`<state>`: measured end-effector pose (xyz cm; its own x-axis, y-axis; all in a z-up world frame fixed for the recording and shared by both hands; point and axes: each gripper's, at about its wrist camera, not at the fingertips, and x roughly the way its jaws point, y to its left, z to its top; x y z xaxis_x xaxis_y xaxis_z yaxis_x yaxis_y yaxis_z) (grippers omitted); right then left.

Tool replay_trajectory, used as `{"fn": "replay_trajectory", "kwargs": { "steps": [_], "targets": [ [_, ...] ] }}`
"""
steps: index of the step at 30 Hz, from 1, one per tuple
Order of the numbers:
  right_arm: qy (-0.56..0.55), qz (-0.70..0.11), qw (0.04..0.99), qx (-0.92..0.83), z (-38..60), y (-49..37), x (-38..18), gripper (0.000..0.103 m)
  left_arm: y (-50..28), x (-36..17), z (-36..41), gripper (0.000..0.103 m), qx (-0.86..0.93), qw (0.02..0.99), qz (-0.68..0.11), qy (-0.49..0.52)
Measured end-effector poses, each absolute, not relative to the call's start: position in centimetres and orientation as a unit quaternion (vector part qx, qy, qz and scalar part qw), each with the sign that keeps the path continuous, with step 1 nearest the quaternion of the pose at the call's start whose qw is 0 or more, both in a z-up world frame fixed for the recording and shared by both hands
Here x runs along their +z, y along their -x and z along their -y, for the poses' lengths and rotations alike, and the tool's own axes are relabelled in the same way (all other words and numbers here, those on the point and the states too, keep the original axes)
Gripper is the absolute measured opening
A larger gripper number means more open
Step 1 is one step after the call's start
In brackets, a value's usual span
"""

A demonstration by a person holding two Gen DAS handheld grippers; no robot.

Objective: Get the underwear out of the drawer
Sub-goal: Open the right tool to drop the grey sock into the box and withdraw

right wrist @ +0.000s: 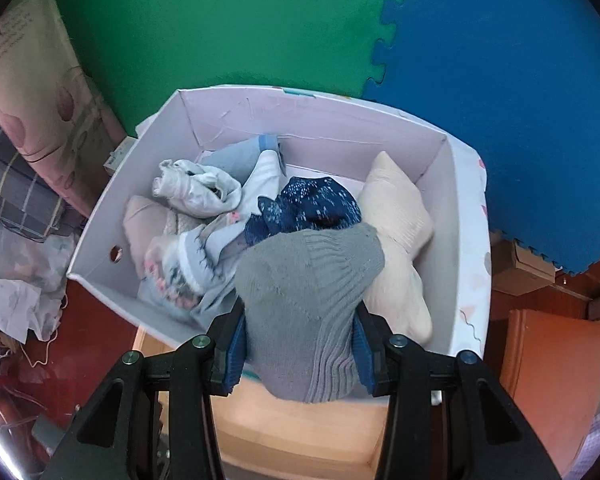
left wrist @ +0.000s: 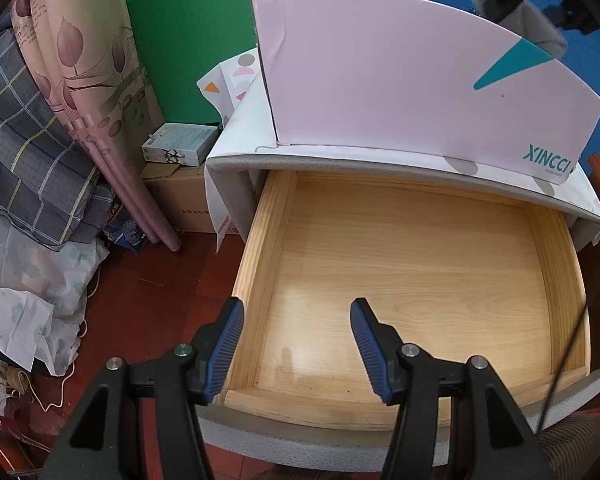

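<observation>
A ribbed grey knit garment (right wrist: 304, 312) was clamped in the right hand-held gripper (right wrist: 300, 344) above the pale cardboard box (right wrist: 100, 236) of soft clothes; the smooth wooden drawer (left wrist: 412, 276) was bare, the left hand-held gripper (left wrist: 298, 344) held apart.

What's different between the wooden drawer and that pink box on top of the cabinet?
The drawer is bare pale wood; the pink box is printed cardboard. The drawer's visible floor holds nothing, while the box is heaped with clothes, including a navy speckled piece and a cream one. The drawer sits pulled out below the cabinet top; the box stands on it. Both are open-topped containers.
</observation>
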<state>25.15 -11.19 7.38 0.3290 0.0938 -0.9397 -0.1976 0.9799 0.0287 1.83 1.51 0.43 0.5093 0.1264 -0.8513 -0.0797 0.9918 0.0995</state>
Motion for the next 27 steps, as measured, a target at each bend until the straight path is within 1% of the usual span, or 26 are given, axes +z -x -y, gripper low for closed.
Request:
{"fn": "replay_trajectory", "kwargs": {
  "steps": [7, 13, 15, 16, 17, 19, 20, 21, 22, 24, 27],
  "targets": [
    [0.039, -0.585, 0.806, 0.082, 10.7, -27.1, 4.4, 0.043, -1.9, 0.4, -1.7, 0.057, 0.06, 0.868, -0.492, -0.02],
    [0.049, -0.584, 0.806, 0.081, 9.8, -26.8, 2.8, 0.048, -1.9, 0.4, -1.7, 0.057, 0.059, 0.867, -0.495, -0.019],
    [0.045, -0.579, 0.81, 0.087, 9.9, -26.6, 3.0, 0.057, -1.9, 0.4, -1.7, 0.057, 0.059, 0.867, -0.495, -0.019],
    [0.035, -0.575, 0.812, 0.092, 10.0, -26.4, 3.4, 0.058, -1.9, 0.4, -1.7, 0.057, 0.059, 0.867, -0.495, -0.018],
    [0.032, -0.572, 0.814, 0.095, 10.2, -26.3, 3.6, 0.062, -1.9, 0.4, -1.7, 0.057, 0.058, 0.866, -0.496, -0.018],
    [0.026, -0.555, 0.825, 0.101, 10.5, -25.5, 4.8, 0.072, -2.0, 0.4, -1.6, 0.057, 0.059, 0.866, -0.496, -0.019],
    [0.026, -0.543, 0.833, 0.099, 10.8, -24.8, 5.5, 0.081, -2.0, 0.3, -1.6, 0.057, 0.058, 0.866, -0.496, -0.02],
    [0.027, -0.535, 0.839, 0.097, 11.0, -24.3, 6.1, 0.085, -2.0, 0.3, -1.6, 0.057, 0.058, 0.866, -0.497, -0.021],
    [0.027, -0.525, 0.845, 0.098, 11.3, -23.5, 6.8, 0.086, -2.0, 0.3, -1.5, 0.057, 0.057, 0.865, -0.498, -0.022],
    [0.026, -0.51, 0.854, 0.101, 11.9, -21.9, 8.1, 0.091, -1.9, 0.3, -1.5, 0.057, 0.056, 0.866, -0.497, -0.02],
    [0.024, -0.482, 0.87, 0.099, 13.1, -18.9, 9.7, 0.094, -1.9, 0.4, -1.5, 0.057, 0.055, 0.866, -0.496, -0.018]
  ]
}}
